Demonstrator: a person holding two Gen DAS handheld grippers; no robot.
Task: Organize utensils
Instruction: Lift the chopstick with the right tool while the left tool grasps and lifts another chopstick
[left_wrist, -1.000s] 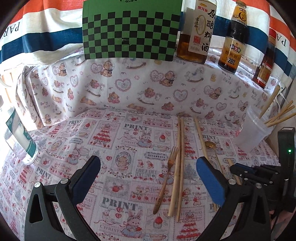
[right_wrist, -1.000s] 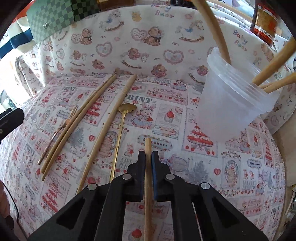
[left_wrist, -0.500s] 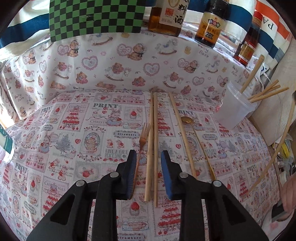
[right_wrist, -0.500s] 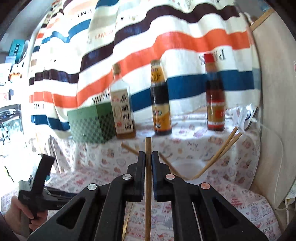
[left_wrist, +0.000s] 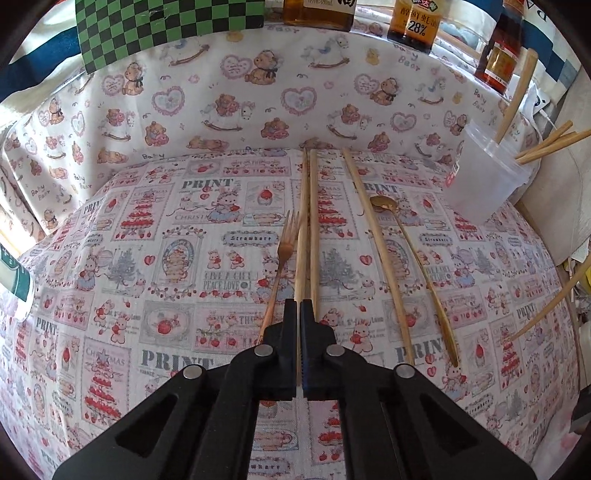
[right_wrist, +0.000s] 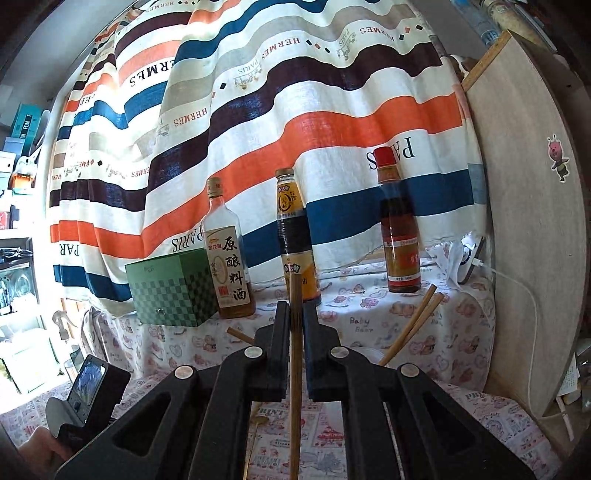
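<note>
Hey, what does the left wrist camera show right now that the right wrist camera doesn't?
Only the left wrist view shows the fork, the gold spoon and the left gripper, whose jaws have just been closing on a chopstick. Only the right wrist view shows the striped curtain and the right gripper shut on its own chopstick. Both show the sauce bottles, the green checkered box and the patterned tablecloth.

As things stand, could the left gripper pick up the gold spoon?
Probably not yet. The left gripper is shut on a chopstick, so its jaws are taken. The spoon lies uncovered to its right, past another chopstick.
</note>
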